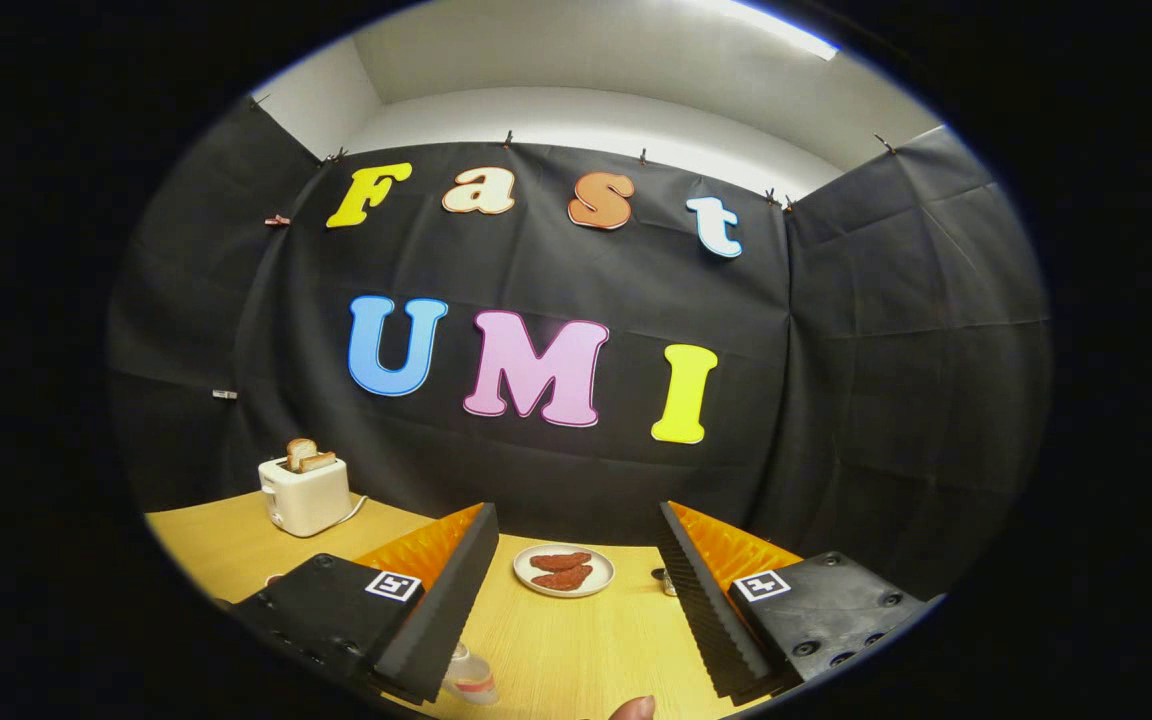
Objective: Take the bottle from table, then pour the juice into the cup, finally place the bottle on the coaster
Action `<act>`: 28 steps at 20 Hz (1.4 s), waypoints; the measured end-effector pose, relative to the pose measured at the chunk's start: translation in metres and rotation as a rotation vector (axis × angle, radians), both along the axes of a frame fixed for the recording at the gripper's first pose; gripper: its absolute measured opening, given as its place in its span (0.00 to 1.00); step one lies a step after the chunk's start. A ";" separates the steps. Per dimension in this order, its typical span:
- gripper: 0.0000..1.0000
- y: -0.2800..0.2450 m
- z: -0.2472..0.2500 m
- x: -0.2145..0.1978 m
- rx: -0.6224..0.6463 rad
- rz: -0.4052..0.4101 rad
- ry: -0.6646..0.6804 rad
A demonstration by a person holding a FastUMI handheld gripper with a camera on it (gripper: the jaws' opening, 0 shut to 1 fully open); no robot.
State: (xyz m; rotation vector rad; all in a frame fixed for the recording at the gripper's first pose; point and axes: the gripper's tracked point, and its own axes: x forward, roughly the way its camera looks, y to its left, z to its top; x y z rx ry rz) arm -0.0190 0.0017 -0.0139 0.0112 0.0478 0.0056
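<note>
My gripper (576, 512) is open, its two fingers spread wide above the wooden table (576, 640) with nothing between them. A clear plastic container with a reddish band, which looks like the bottle (471, 680), pokes out from under the inner edge of the left finger, low and close to me. A small clear object with a dark top (669, 581) stands beside the right finger, partly hidden by it; I cannot tell what it is.
A white plate with reddish food (564, 570) lies on the table ahead, between the fingers. A white toaster with toast (304, 495) stands at the far left by the black cloth wall. A person's fingertip (633, 708) shows at the near table edge.
</note>
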 end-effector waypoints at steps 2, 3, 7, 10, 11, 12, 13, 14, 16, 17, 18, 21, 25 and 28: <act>0.97 0.008 -0.006 -0.004 0.021 0.020 0.004; 0.97 0.014 -0.008 -0.006 0.037 0.035 -0.001; 0.97 0.040 -0.026 -0.019 0.088 0.100 -0.030; 0.97 0.060 -0.056 -0.027 0.096 0.144 -0.010; 0.97 0.066 -0.066 -0.030 0.097 0.158 -0.004; 0.97 0.071 -0.076 -0.032 0.095 0.166 -0.003; 0.97 0.075 -0.086 -0.033 0.092 0.172 0.000; 0.97 0.078 -0.097 -0.034 0.084 0.178 0.004; 0.97 0.084 -0.121 -0.035 0.073 0.190 0.019; 0.97 0.087 -0.133 -0.034 0.071 0.194 0.030; 0.97 0.088 -0.145 -0.034 0.072 0.193 0.040; 0.97 0.090 -0.176 -0.032 0.089 0.178 0.068; 0.97 0.096 -0.208 -0.035 0.101 0.148 0.102; 0.97 0.102 -0.227 -0.036 0.100 0.135 0.119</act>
